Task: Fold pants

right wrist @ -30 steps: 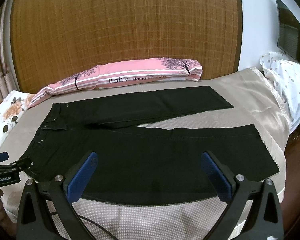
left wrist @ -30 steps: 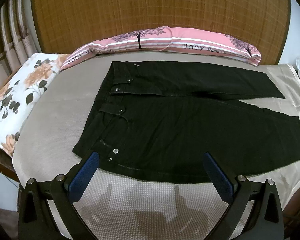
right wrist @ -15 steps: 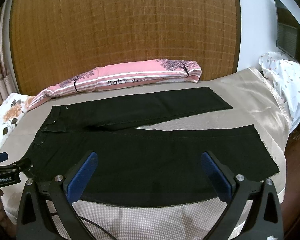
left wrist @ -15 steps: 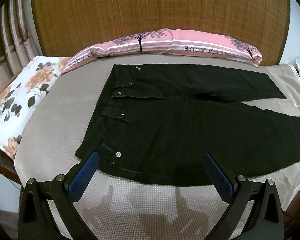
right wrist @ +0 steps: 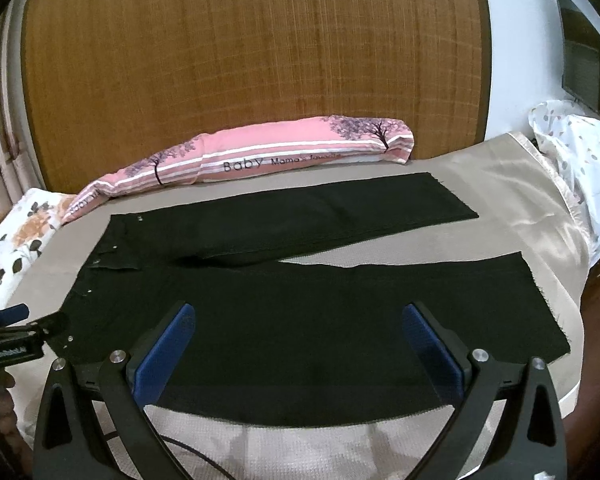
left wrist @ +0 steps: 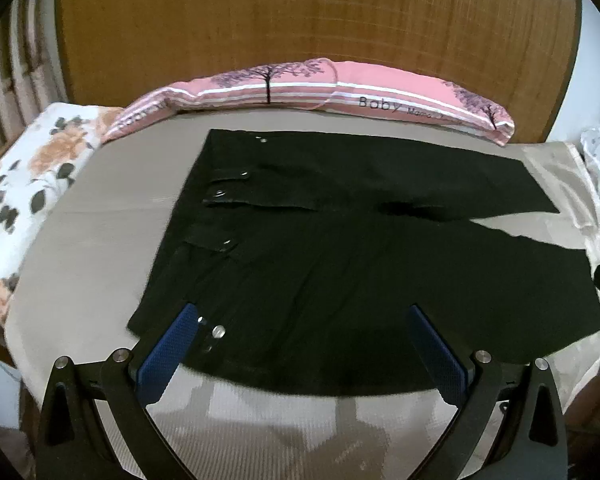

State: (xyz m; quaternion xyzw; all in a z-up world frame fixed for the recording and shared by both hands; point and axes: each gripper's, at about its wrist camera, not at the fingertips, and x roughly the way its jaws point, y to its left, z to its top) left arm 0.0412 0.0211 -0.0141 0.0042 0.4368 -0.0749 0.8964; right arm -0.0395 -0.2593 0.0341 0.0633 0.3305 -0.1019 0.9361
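Black pants (left wrist: 340,264) lie flat on the beige bed cover, waistband to the left and both legs spread apart toward the right. My left gripper (left wrist: 300,316) hovers open over the near edge by the waistband, its left blue pad beside a metal button (left wrist: 219,331). My right gripper (right wrist: 298,314) is open above the near leg of the pants (right wrist: 320,320), holding nothing. The left gripper (right wrist: 16,316) also shows at the left edge of the right wrist view, by the waistband corner.
A long pink pillow (left wrist: 320,92) lies along the woven headboard (left wrist: 300,20). A floral pillow (left wrist: 24,184) sits at the left, and a dotted white cloth (right wrist: 580,152) at the right bed corner. The bed edge (right wrist: 572,392) drops off at right.
Both grippers have moved forward and lower over the pants' near edge. Both remain open.
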